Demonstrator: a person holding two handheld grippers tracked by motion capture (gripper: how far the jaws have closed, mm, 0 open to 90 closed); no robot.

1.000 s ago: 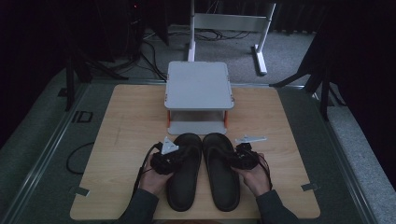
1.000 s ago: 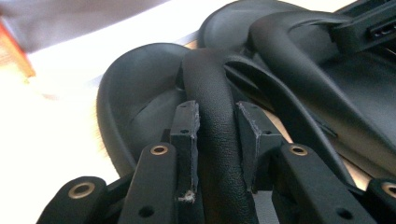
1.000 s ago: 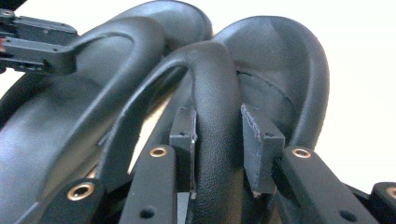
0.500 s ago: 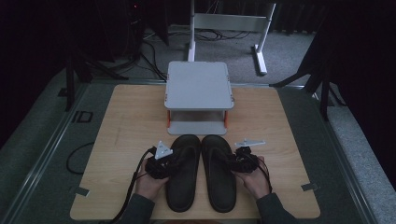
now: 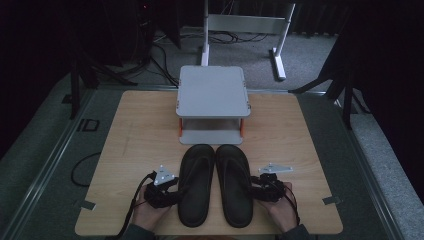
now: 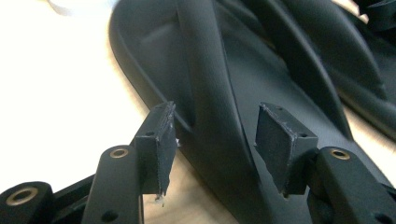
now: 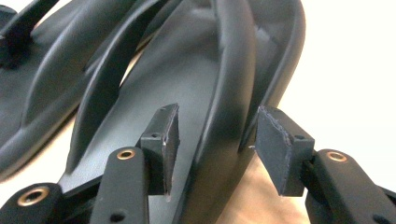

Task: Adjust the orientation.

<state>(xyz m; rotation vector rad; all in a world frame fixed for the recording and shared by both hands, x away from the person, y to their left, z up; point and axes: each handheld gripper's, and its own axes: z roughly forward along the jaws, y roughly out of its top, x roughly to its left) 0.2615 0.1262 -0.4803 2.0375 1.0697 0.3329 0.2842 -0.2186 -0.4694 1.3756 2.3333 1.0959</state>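
Lying side by side near the front edge of the wooden surface (image 5: 135, 135) are two black rubber flip-flops (image 5: 216, 185). Each open claw, left claw (image 6: 212, 140) and right claw (image 7: 215, 140), is straddling an outer strap, probably needing to squeeze next.

Two sandals (image 5: 216, 184) lie side by side before the stand (image 5: 212, 92).

A grey two-tier stand (image 5: 212, 92) sits mid-table (image 5: 135, 130), floor cables (image 5: 165, 50) beyond.
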